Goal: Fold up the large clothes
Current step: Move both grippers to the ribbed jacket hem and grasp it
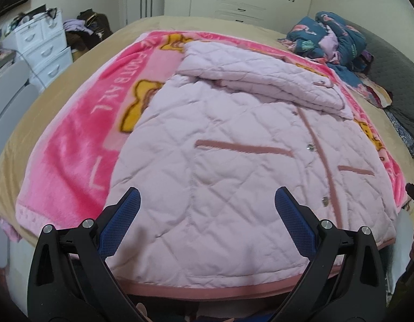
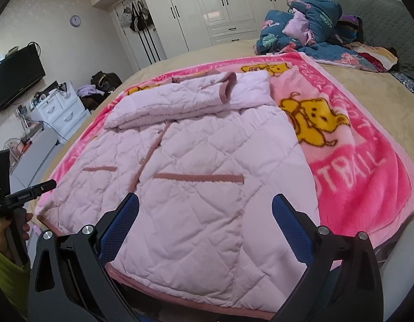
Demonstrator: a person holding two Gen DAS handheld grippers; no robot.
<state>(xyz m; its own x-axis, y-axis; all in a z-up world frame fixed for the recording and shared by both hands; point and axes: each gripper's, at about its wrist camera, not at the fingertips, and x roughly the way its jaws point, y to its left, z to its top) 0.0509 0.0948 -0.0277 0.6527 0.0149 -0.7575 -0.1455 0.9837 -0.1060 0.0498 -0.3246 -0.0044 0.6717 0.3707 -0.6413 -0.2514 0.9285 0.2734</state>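
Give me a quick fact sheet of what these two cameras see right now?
garment: pink quilted jacket, lying flat, sleeves folded across the chest
under it: pink cartoon blanket on a tan bed
left gripper: open, above the hem, holding nothing
right gripper: open, above the hem, holding nothing
far corner: heap of blue floral bedding

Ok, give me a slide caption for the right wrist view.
Open right gripper poised over the hem of a pink quilted jacket, sleeves folded in, on a pink cartoon blanket.
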